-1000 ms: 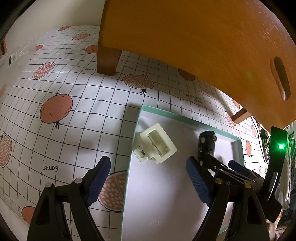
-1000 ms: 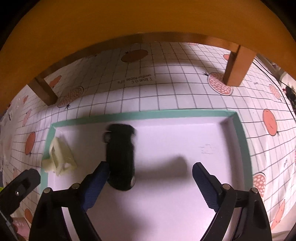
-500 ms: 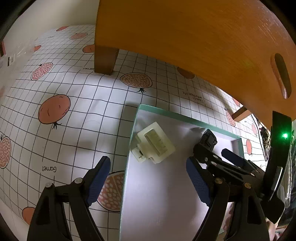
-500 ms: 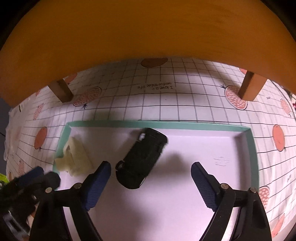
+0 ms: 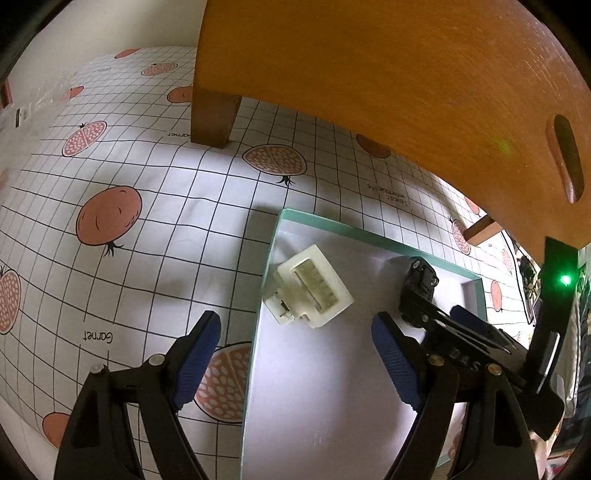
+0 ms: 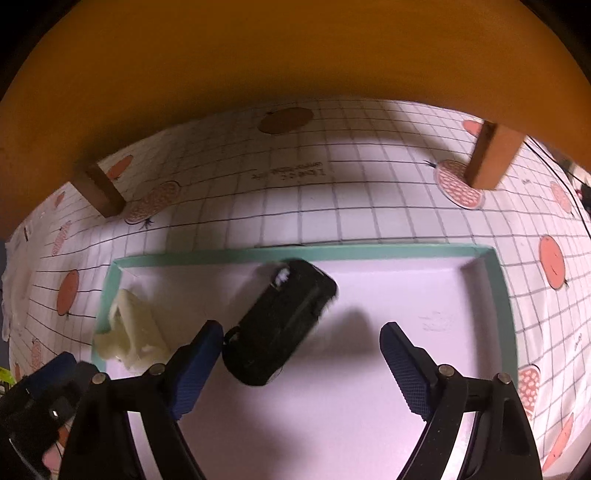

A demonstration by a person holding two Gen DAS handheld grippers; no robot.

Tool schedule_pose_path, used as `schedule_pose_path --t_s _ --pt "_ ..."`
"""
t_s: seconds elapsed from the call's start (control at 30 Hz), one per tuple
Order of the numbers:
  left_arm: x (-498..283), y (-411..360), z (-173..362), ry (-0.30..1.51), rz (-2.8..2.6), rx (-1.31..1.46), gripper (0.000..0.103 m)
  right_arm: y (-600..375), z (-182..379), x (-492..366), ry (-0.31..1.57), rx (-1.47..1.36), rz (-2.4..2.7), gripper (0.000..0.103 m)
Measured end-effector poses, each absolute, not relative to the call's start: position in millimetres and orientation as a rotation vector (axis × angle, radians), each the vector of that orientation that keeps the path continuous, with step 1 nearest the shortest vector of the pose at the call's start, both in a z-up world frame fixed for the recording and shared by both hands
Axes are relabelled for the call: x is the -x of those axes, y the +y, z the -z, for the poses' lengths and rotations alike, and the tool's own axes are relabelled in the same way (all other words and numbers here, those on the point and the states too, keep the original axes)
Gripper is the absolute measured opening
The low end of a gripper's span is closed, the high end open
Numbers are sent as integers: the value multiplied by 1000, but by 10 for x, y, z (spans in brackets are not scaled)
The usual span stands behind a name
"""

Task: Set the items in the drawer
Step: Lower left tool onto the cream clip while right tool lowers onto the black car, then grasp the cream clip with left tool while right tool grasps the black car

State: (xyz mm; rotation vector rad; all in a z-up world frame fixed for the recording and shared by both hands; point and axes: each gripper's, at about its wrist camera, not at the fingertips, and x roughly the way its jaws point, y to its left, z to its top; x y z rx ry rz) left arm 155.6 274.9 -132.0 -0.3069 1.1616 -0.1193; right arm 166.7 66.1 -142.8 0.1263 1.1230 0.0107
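Two spread grippers, left gripper (image 5: 295,354) and right gripper (image 6: 301,363), hover over the drawer (image 6: 369,253); the black toy car (image 6: 279,326) lies diagonally, its long axis running near-left to far-right.

Surface is a white grid-print cloth (image 5: 155,236) with pomegranate motifs and "Garnet" text, filling the left and centre of both views. Orange-brown wooden furniture panel (image 5: 388,85) spans the top of the frames, with a slot cutout (image 5: 565,162) upper right and square legs (image 5: 212,118) standing on the cloth. Plain pale wall (image 5: 96,33) upper left; lighting dim, panel casts shadow.
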Motion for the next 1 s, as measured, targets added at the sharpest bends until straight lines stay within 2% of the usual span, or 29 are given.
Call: schedule_pose_path --t_s 0.37,0.57,1.0 --pt "-1541 2777 1293 1158 109 300 85 802 1264 -1668 1067 -63 -66 85" --pt "-1561 2727 1283 1161 122 297 85 860 1426 -1799 1103 -22 -23 77" --pt "-1713 2542 1366 1208 118 289 85 770 1524 -1825 1135 -60 -46 42"
